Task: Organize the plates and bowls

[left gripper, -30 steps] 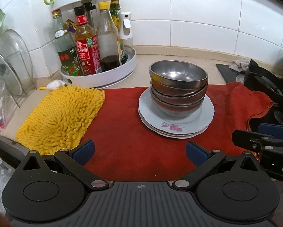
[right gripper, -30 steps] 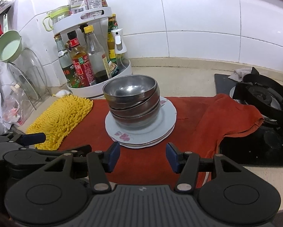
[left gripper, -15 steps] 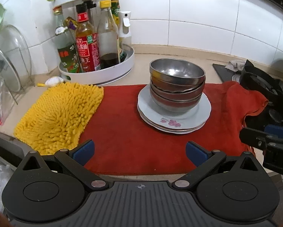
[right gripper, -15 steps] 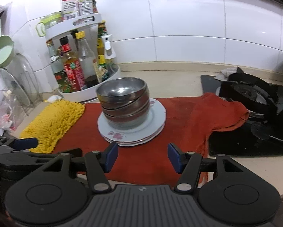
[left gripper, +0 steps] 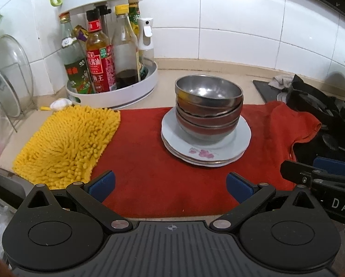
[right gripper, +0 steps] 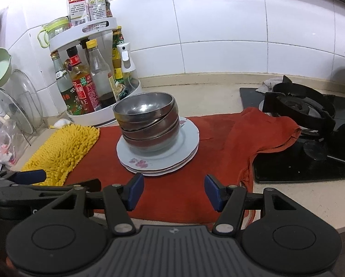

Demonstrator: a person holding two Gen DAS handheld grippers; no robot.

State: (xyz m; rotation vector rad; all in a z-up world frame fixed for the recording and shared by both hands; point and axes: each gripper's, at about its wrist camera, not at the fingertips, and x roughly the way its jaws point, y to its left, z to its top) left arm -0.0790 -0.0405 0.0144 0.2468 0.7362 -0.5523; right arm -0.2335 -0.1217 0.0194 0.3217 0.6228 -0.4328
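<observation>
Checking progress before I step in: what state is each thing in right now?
Metal bowls: nested, stacked on the plates.
Plates: stacked on the red cloth.
Left tongs: open, empty.
Right tongs: open, empty, just been widening.
Yellow mat: flat, bare.

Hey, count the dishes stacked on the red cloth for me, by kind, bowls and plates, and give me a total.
Metal bowls, nested on the plates: 4, as far as the rims show.
White plates, stacked on the red cloth: 3, judging by the edges.
Total: 7 dishes.
</observation>
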